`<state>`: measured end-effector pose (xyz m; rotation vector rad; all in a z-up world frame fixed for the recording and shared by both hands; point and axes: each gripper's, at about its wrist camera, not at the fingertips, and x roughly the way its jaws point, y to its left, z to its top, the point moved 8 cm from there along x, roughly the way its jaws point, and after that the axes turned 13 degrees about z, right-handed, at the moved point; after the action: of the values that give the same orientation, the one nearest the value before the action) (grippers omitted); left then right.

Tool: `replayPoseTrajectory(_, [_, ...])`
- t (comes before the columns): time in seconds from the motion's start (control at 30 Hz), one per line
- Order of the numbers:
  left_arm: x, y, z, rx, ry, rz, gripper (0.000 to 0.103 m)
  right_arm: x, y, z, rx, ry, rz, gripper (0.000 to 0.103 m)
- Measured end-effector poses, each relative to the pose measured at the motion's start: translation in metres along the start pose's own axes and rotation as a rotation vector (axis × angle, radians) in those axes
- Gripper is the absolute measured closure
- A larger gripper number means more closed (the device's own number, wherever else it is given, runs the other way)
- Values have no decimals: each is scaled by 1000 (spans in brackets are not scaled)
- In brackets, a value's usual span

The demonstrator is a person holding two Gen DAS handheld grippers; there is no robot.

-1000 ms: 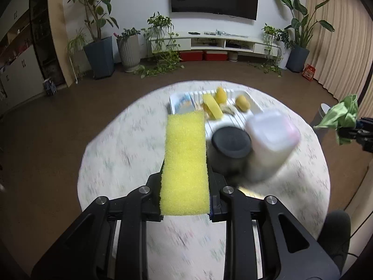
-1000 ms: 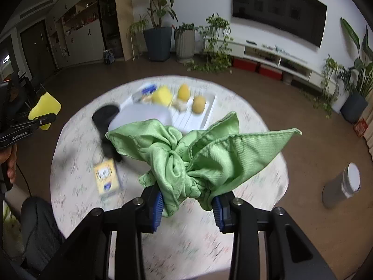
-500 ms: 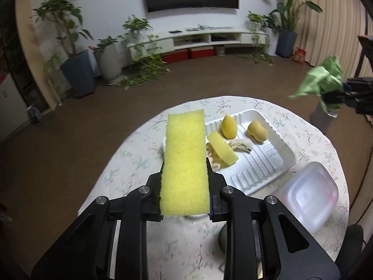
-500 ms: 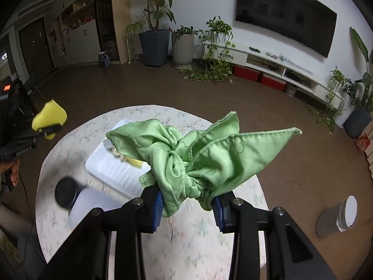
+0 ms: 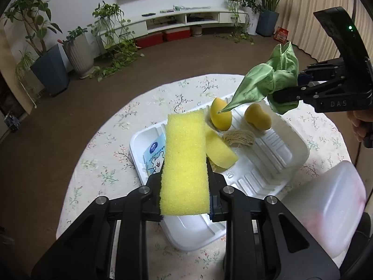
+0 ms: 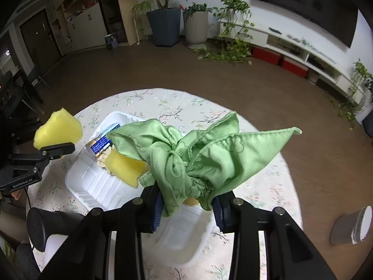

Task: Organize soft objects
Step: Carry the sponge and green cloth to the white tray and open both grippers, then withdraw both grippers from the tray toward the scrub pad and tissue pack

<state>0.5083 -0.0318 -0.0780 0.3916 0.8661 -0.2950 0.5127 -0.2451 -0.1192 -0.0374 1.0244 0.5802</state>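
Left wrist view: left claw (image 5: 185,196) clamped on a yellow sponge (image 5: 185,163), held above the near end of the white tray (image 5: 293,161) on the round table (image 5: 105,154). Right claw (image 6: 186,207) clenched on a bunched green cloth (image 6: 200,154), also over the tray. Tray holds another sponge piece (image 5: 220,148), two yellow mango-shaped items (image 5: 221,114) and a blue packet (image 5: 155,154).

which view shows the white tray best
Left wrist view: the ribbed white plastic tray is mostly visible, with yellow sponge pieces inside. The right wrist view shows the same tray, but the green microfibre cloth in the right gripper hides much of it.
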Motion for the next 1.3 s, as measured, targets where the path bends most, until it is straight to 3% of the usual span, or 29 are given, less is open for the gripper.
replayPoseTrajectory(0.47, [29, -22, -28, 64, 34, -90, 80, 51, 13, -14, -83, 98, 80, 64])
replayPoseTrajectory(0.83, [36, -27, -50, 71, 56, -120, 79, 63, 11, -23, -102, 122, 70, 61])
replayPoseTrajectory(0.9, [36, -26, -51, 73, 57, -103, 75, 64, 13, -22, -108, 122, 69, 55])
replayPoseTrajectory(0.97, [34, -23, -49, 62, 49, -98, 50, 63, 14, -21, -102, 116, 72, 49])
replayPoseTrajectory(1.0, [33, -22, -48, 53, 42, -103, 46, 62, 14, -21, -100, 113, 72, 48])
replayPoseTrajectory(1.17, [32, -21, -49, 62, 43, -78, 45, 61, 15, -23, -102, 110, 64, 46])
replayPoseTrajectory(1.23, [31, -21, -48, 57, 35, -80, 39, 60, 15, -23, -98, 104, 65, 41])
replayPoseTrajectory(1.3, [29, -21, -49, 51, 30, -89, 33, 58, 14, -22, -90, 92, 63, 27])
